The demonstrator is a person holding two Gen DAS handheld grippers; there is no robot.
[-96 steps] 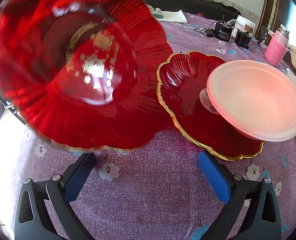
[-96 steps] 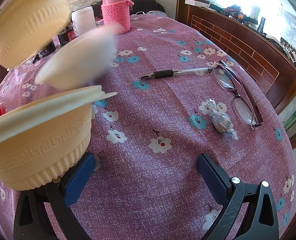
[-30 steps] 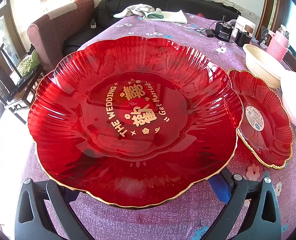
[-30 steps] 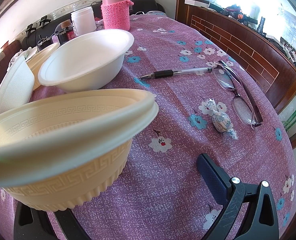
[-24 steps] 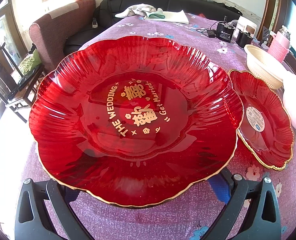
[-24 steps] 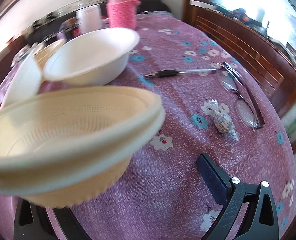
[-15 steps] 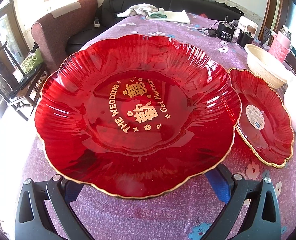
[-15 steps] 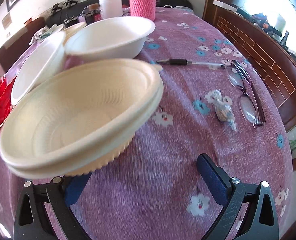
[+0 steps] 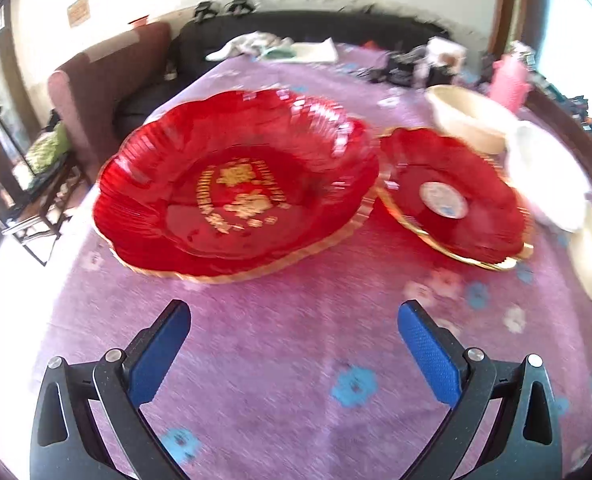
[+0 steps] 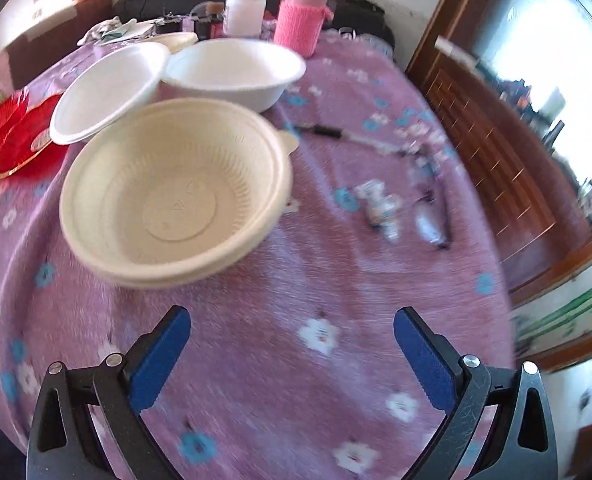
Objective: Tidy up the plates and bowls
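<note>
Left wrist view: the left gripper [image 9: 294, 320] is hovering over the purple flowered tablecloth [image 9: 296, 380], its blue-padded fingers [image 9: 158, 354] spread wide and holding nothing. Beyond it, the large scalloped red glass plate with gold lettering [image 9: 236, 196] is sitting flat on the cloth, well clear of the fingertips. Just to its right, the smaller red gold-rimmed plate with a round white sticker [image 9: 455, 200] is lying tilted, its near-left edge touching or overlapping the large plate's rim; blur prevents telling which. A cream ribbed plastic bowl [image 9: 465, 118] is standing behind the small plate, and a white foam bowl [image 9: 547, 176] is leaning over the small plate's right edge. A pink knitted-sleeve bottle [image 9: 509, 84] is showing blurred at the far right.

Right wrist view: the right gripper [image 10: 292, 320] is likewise spread open and empty above the cloth. The cream plastic bowl with ribbed inner wall [image 10: 176, 192] is resting upright on the table ahead and left of the fingertips, not touching them. Behind it, a tilted white foam bowl [image 10: 110, 88] is leaning onto the small red plate, and a second white foam bowl [image 10: 234, 72] is standing upright just beside it. A pen [image 10: 327, 132], a wrapped sweet [image 10: 379, 208] and spectacles [image 10: 431, 220] are lying to the right, blurred.
</note>
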